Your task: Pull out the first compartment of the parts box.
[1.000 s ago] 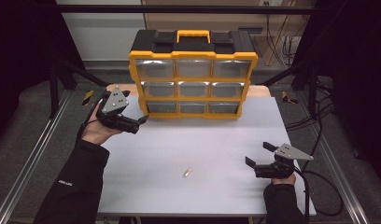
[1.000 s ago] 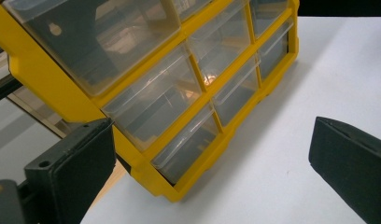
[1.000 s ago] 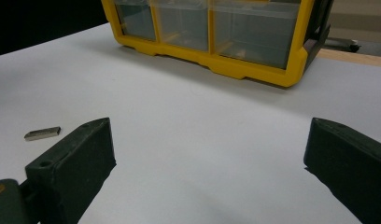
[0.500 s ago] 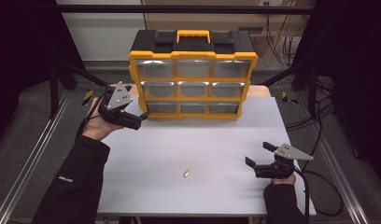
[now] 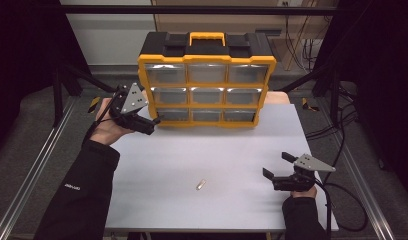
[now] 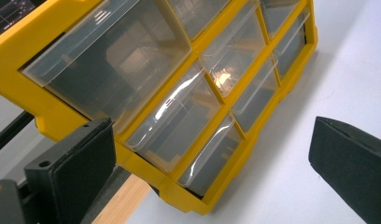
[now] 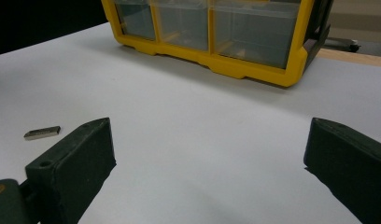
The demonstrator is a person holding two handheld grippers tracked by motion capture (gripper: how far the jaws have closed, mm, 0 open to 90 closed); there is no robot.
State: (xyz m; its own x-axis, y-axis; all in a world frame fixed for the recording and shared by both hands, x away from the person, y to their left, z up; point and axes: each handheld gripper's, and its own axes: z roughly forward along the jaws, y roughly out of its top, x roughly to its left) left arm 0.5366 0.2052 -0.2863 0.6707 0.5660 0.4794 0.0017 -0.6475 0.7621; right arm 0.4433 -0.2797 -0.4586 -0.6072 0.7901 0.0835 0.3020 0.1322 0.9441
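High view: illegible white sleeve [image 5: 74,187] lettering

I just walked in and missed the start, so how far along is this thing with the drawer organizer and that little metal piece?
Nothing looks done: every drawer of the yellow organizer appears shut, and the small metal piece lies loose on the white table. In hand: the left gripper, open and empty, sits near the organizer's lower-left drawers. The right gripper is open and empty beside the piece. Picking it up and stowing it probably remains.

Organiser case [image 5: 207,65]: yellow and black plastic; drawers [image 6: 118,60] clear glossy plastic. Table [image 5: 232,150]: smooth matt white. Small bar [image 7: 42,133]: dull metal look
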